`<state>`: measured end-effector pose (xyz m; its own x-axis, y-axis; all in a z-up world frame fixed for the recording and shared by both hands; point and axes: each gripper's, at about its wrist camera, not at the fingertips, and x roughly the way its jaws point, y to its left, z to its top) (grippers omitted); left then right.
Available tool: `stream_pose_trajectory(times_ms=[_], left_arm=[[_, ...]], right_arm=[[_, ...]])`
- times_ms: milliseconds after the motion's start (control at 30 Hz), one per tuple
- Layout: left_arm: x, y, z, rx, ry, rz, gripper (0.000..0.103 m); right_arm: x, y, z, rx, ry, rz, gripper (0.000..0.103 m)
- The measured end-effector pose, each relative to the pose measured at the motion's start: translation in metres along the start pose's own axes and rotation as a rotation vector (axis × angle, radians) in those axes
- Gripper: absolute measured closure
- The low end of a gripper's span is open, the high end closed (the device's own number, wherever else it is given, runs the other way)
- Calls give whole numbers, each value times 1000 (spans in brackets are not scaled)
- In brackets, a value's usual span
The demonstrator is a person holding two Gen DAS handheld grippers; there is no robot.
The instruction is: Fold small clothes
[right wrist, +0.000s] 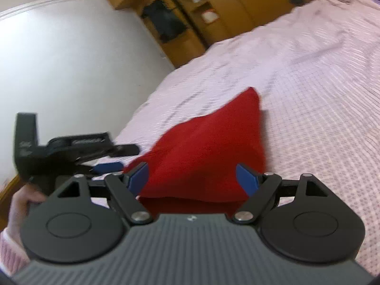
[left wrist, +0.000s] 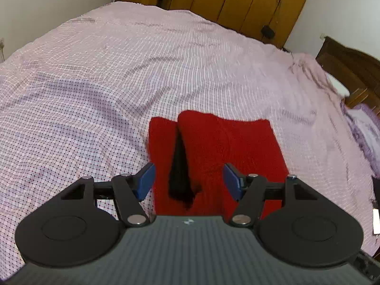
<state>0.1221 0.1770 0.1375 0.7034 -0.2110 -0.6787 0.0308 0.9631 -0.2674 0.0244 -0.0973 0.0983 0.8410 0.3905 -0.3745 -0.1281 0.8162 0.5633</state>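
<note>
Both tongs stand open, and nothing is between their blue pads. The left gripper [left wrist: 188, 178] hangs over the near part of a red garment [left wrist: 228, 147], with its fingers spread wide above the cloth and not touching it. The right gripper [right wrist: 192, 178] is also spread wide, above another part of the same red garment [right wrist: 209, 147]; this view is tilted and a little blurred.

The garment lies on the bed, on a pink checked bedsheet [left wrist: 95, 95]. In the left wrist view one part of it is folded over the rest, and a dark narrow gap shows under the raised fold. In the right wrist view one corner of the cloth points toward the far side of the bed.

At the left of the right wrist view the other gripper [right wrist: 106, 166] is seen from the side, held by a hand [right wrist: 19, 204] in a pink sleeve. Behind the bed stands a wooden wardrobe [left wrist: 237, 0], and a dark headboard [left wrist: 351, 71] is at the right.
</note>
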Motion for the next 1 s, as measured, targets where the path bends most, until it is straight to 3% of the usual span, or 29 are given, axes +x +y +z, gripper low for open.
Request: stream_pose_trajectory(times_ms=[400, 533, 833, 1000], left_arm=[[17, -20, -3, 101, 17, 54, 34], [28, -23, -1, 97, 30, 60, 34], [59, -20, 1, 62, 61, 68, 31], [71, -19, 10, 42, 42, 64, 29]], right_arm=[[7, -39, 6, 128, 18, -57, 20], [20, -51, 18, 182, 37, -37, 20], [62, -67, 47, 176, 60, -55, 19], [96, -81, 54, 195, 120, -38, 20]])
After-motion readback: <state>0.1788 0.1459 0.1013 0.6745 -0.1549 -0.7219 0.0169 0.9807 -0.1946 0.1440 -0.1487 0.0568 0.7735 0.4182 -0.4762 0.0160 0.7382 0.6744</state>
